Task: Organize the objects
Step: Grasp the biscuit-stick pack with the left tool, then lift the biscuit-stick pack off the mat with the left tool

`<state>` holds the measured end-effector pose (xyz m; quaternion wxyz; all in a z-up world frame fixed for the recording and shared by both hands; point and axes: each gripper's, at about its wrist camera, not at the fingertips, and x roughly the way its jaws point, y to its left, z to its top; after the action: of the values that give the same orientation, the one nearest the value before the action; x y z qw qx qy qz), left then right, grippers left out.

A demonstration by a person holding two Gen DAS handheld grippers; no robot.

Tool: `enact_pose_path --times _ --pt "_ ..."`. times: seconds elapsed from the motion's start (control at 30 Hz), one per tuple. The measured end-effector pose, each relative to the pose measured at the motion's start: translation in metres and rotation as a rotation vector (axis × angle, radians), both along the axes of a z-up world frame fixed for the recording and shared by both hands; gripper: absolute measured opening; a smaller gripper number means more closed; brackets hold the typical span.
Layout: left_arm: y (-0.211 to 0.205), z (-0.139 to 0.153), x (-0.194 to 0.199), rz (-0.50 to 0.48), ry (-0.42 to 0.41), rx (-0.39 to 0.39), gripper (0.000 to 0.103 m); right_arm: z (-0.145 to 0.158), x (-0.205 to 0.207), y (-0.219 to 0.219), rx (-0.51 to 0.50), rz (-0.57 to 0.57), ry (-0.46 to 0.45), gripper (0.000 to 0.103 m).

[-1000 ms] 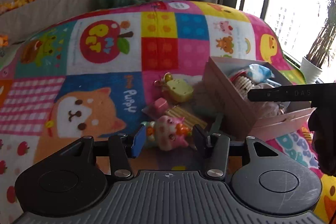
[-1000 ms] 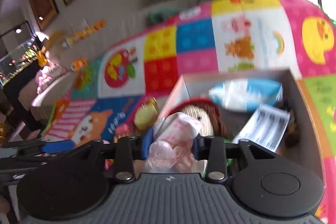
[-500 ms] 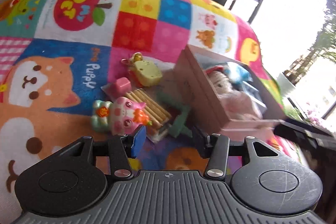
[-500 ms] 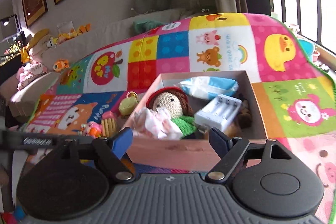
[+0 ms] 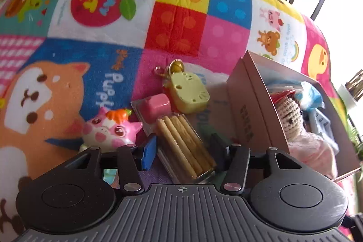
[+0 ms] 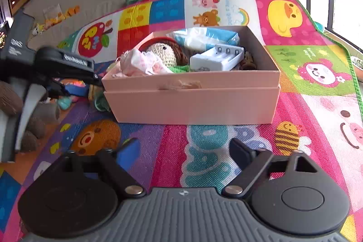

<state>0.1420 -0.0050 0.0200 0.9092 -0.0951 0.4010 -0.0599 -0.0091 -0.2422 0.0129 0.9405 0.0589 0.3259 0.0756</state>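
Looking through the left wrist view first: the left gripper [image 5: 185,147] hangs low over the play mat [image 5: 186,24], jaws partly apart and clamped on nothing, with the clear pack of biscuit sticks [image 5: 186,146] lying between them. Pack's long axis runs away from the camera, tilted a little up-left, so it sits nearly in line with the jaws and not across them; neither pad appears to press on it, though the near end is close to the blue pad. Just left of the blue pad sits the pink cat toy [image 5: 111,130]; beyond the pack lie a pink block [image 5: 156,107] and a yellow keychain charm [image 5: 189,91]; the pink box [image 5: 251,112] stands to the right, close by. Right wrist view: the right gripper [image 6: 183,151] has just been opening and now stands wide, nothing between the jaws, only mat below. The box sits ahead of it, already holding a crochet doll [image 6: 163,53], a white battery case [image 6: 217,57] and a blue-white packet [image 6: 204,36]. Left gripper shows at the box's left side, over the loose items. Judgement: left hand is far nearer the pack; closing there looks like the coming move.
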Motion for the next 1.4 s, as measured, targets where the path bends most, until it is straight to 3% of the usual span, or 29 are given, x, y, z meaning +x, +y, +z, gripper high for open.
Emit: enact_pose_path --times 0.17,0.37,0.43,0.57,0.77,1.2,1.4 --pt "-0.005 0.000 -0.002 -0.015 -0.021 0.039 0.055 -0.003 0.004 0.000 0.011 0.006 0.032 0.102" --pt "0.005 0.002 -0.018 -0.045 -0.002 0.012 0.045 -0.004 0.007 0.008 -0.039 0.020 0.058 0.103" --pt "0.011 0.002 -0.039 -0.085 0.010 0.006 0.040 -0.004 0.009 0.012 -0.067 0.023 0.067 0.103" --pt "0.029 0.005 -0.096 -0.201 0.030 0.028 0.039 -0.005 0.010 0.017 -0.103 0.030 0.082 0.103" --pt "0.049 0.008 -0.148 -0.288 0.025 0.153 0.037 -0.005 0.008 0.028 -0.147 0.014 0.118 0.103" --pt "0.012 -0.005 -0.097 -0.195 -0.086 0.191 0.039 -0.006 0.005 0.030 -0.155 -0.003 0.096 0.103" --pt "0.004 -0.009 -0.093 -0.193 -0.128 0.220 0.045 -0.006 0.006 0.031 -0.156 -0.002 0.095 0.103"
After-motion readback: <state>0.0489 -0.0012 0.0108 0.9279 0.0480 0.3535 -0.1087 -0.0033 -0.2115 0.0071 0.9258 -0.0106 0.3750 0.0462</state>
